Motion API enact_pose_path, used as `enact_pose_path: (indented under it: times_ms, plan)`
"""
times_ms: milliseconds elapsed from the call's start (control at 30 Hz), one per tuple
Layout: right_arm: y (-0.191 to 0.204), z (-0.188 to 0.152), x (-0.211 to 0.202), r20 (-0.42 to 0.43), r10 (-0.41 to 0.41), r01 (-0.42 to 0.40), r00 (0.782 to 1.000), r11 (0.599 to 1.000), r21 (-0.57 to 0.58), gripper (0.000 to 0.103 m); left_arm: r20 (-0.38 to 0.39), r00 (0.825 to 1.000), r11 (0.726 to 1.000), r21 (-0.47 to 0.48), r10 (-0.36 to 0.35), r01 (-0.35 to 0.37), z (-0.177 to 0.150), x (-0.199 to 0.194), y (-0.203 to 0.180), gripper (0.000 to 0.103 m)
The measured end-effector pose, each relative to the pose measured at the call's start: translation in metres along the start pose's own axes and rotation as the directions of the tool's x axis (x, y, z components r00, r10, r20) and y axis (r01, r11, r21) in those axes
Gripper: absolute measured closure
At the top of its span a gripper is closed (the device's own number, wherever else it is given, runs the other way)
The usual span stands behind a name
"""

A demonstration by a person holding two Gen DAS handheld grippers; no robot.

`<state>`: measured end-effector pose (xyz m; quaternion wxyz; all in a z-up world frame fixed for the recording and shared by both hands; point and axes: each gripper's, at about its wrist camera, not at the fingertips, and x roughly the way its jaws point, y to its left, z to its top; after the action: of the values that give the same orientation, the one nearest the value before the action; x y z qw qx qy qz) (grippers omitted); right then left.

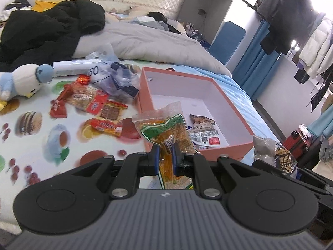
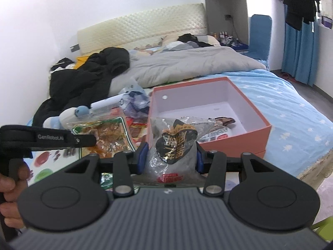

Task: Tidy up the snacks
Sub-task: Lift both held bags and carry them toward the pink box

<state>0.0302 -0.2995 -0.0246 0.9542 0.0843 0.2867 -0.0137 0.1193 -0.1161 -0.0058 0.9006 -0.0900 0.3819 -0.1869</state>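
Clamped in my left claw (image 1: 166,154), the orange snack packet (image 1: 168,129) hangs over the pink box (image 1: 235,145) rim; my right claw (image 2: 169,158) grips the grey snack bag (image 2: 174,145), both lifted for dropping inside.

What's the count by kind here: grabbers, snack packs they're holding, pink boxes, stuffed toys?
Grabbers: 2 (left gripper, right gripper)
Held snack packs: 2 (green pack, grey pack)
Pink box: 1
Stuffed toy: 1
Total: 6
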Motion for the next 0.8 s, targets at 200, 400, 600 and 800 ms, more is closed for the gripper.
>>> enact_pose_path:
  times_ms: [200, 400, 600, 800]
  plan:
    - [-0.024, 0.015, 0.026, -0.009, -0.021, 0.021, 1.000, 0.999, 0.025, 0.055, -0.034, 0.999, 1.000, 0.027, -0.004, 0.004, 0.030, 0.045, -0.013, 0.089]
    - [-0.045, 0.035, 0.059, -0.017, -0.027, 0.028, 0.999, 0.999, 0.045, 0.055, -0.075, 0.997, 0.999, 0.038, -0.006, 0.009, 0.060, 0.093, -0.024, 0.089]
    - [-0.064, 0.053, 0.097, -0.032, -0.034, 0.036, 0.999, 0.998, 0.048, 0.055, -0.125, 0.992, 0.997, 0.077, 0.003, 0.007, 0.084, 0.143, -0.035, 0.089]
    - [-0.080, 0.063, 0.134, -0.059, -0.041, 0.045, 0.997, 0.997, 0.058, 0.055, -0.175, 0.985, 0.996, 0.092, 0.004, 0.013, 0.099, 0.193, -0.038, 0.089]
